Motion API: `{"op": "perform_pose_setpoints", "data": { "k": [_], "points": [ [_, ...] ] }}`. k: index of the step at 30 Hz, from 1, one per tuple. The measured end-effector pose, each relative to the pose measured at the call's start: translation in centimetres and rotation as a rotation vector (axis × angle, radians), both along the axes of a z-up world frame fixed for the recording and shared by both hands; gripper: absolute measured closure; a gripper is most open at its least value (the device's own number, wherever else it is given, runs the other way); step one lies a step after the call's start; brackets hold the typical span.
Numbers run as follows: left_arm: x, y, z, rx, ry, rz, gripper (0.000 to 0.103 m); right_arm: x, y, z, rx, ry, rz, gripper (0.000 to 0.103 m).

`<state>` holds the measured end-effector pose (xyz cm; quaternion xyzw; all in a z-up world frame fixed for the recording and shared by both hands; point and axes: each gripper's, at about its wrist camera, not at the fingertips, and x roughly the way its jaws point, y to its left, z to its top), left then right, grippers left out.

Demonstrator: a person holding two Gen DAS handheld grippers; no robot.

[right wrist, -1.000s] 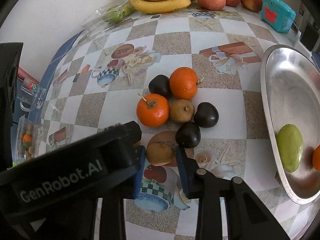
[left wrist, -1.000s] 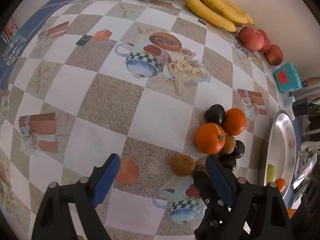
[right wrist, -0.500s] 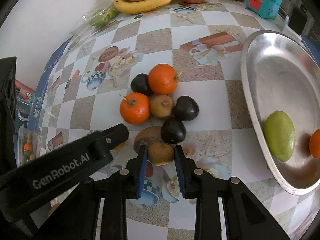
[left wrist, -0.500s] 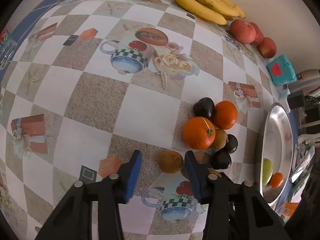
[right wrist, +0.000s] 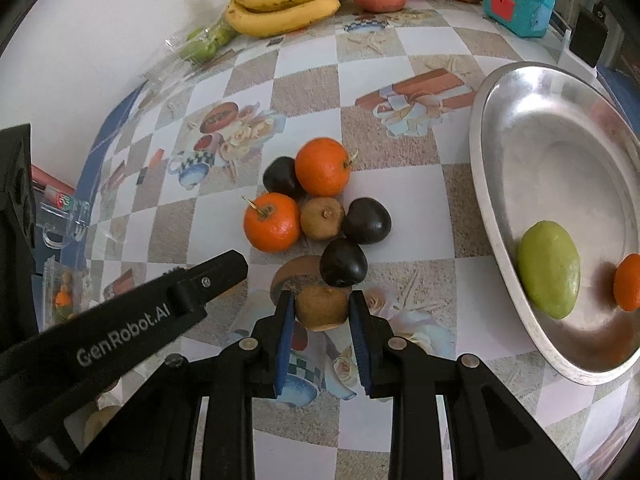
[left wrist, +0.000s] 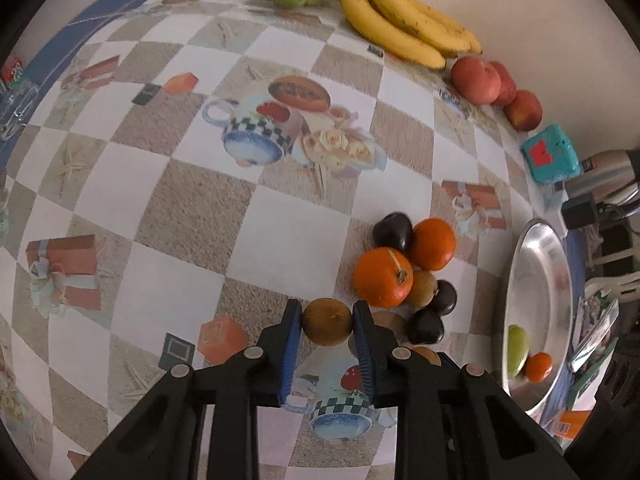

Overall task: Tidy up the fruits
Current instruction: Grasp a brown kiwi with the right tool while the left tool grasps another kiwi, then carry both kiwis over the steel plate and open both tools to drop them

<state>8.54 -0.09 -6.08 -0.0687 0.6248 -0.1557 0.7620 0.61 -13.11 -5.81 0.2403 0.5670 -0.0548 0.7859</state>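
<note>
Two kiwis gripped | left hand-held gripper (left wrist: 327, 322) — kiwi (left wrist: 327, 321) | right hand-held gripper (right wrist: 321, 307) — kiwi (right wrist: 321, 307)

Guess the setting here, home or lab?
Most likely a home kitchen or dining table: a printed checkered tablecloth with teacup pictures, bananas and apples against a plain wall, and a steel tray holding fruit.

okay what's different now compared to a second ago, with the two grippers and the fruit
The left gripper went from wide open to shut on a brown kiwi at the near edge of the pile. The right gripper kept its hold on the other kiwi throughout. The oranges, dark fruits and metal tray stayed put.
</note>
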Motion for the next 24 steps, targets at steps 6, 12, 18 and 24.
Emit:
{"op": "perform_pose_setpoints", "data": {
  "k": [6, 12, 18, 24],
  "points": [
    [-0.3, 0.4, 1.6, -0.019, -0.049, 0.012, 0.075, -0.6, -0.6, 2.1, -0.016, -0.051, -0.013, 0.074],
    [-0.4, 0.1, 2.8, -0.034, -0.082, 0.000, 0.075, -1.2, -2.0, 3.2, -0.038, -0.075, -0.047, 0.074],
    [-1.0, -1.0, 3.4, -0.053, -0.094, -0.034, 0.075, -2.4, -4.8, 4.1, -0.070, -0.082, -0.118, 0.074],
    [-1.8, -2.7, 4.0, -0.058, -0.118, -0.085, 0.075, -4.0, -9.0, 4.2, -0.058, -0.082, -0.237, 0.074]
  ]
}}
